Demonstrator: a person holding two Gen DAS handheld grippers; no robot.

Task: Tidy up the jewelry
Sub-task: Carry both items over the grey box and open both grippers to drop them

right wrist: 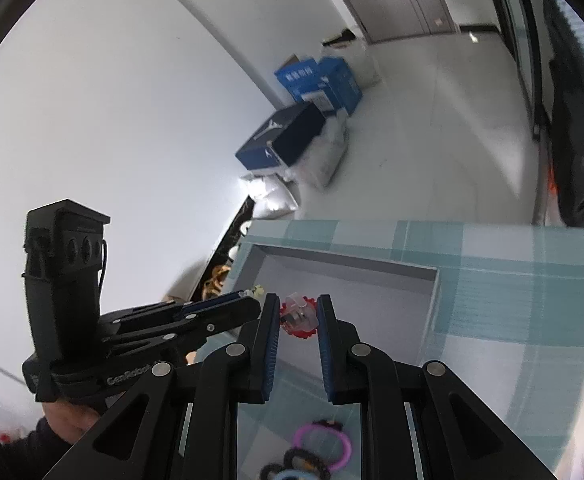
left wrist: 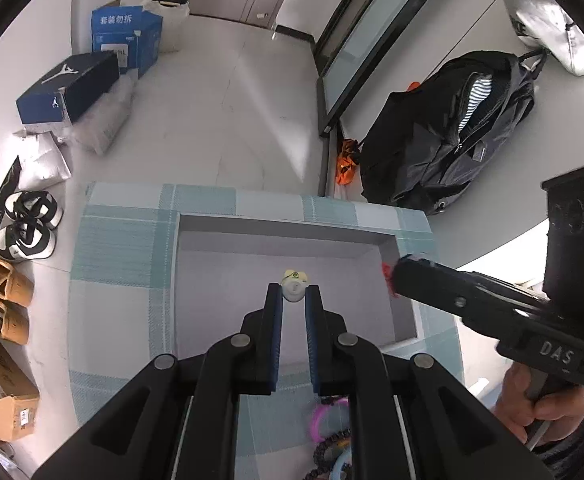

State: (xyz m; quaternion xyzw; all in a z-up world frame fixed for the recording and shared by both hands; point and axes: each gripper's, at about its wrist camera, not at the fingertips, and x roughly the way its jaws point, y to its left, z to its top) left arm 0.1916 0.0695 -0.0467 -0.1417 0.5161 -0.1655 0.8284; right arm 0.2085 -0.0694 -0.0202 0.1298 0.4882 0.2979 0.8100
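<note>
i have both claws pinching over the grey tray (left wrist: pixel 252 240): left gripper (left wrist: pixel 293 294) on a cream charm (left wrist: pixel 294 286), right gripper (right wrist: pixel 298 312) on a red clip (right wrist: pixel 298 316), ready to drop.

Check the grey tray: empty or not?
Empty as far as visible: grey tray floor shows bare. Both pieces sit in the grippers above it; near part hidden.

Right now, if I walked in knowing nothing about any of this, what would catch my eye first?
Probably the two black hand-held grippers over a shallow grey tray on a blue checked cloth. The left gripper pinches a small cream trinket, and the right gripper pinches a red and clear trinket. After that, the pink ring on the cloth nearer the person, and the shoes lined along the floor at the left.
</note>
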